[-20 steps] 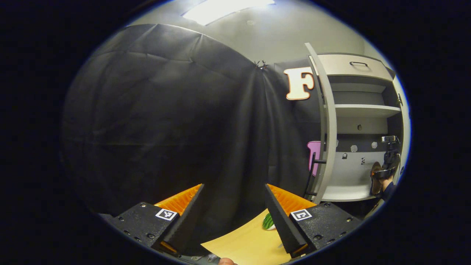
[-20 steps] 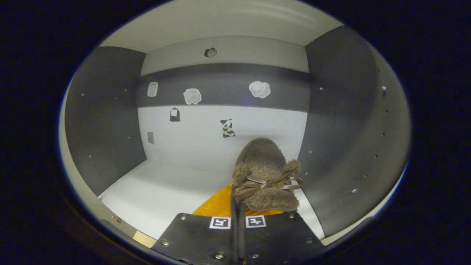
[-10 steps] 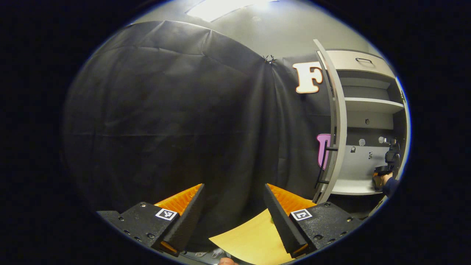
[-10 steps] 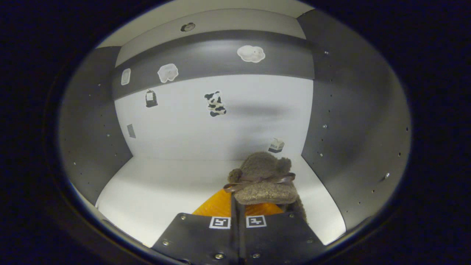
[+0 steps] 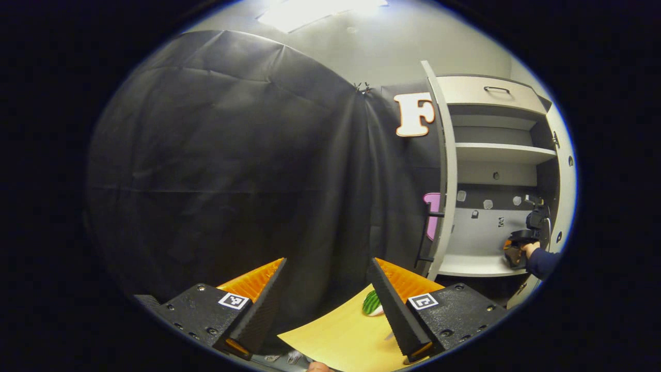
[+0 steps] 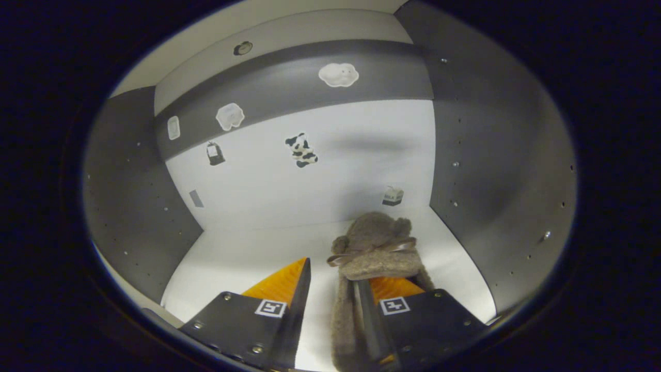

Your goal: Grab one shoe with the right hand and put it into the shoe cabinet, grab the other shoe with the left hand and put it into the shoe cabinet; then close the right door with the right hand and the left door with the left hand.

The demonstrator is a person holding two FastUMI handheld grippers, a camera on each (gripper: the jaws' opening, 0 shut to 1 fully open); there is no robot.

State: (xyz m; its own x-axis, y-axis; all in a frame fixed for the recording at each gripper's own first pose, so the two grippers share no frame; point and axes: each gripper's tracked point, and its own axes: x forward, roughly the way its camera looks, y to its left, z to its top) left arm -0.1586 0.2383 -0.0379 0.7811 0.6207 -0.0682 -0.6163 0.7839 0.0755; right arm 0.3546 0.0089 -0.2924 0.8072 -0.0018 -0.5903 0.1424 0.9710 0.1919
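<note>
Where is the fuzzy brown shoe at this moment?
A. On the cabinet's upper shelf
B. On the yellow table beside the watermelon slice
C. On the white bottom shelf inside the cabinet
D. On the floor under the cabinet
C: the brown shoe rests on the cabinet's white bottom shelf, with the right gripper open around it.

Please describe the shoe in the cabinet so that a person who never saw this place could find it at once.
Look inside the open cabinet, on its white bottom shelf near the right wall. The shoe lies there between the open fingers of the right gripper. It is brown and fuzzy with a thin ribbon bow across the top; everything else nearby is flat stickers on the back panel.
</note>
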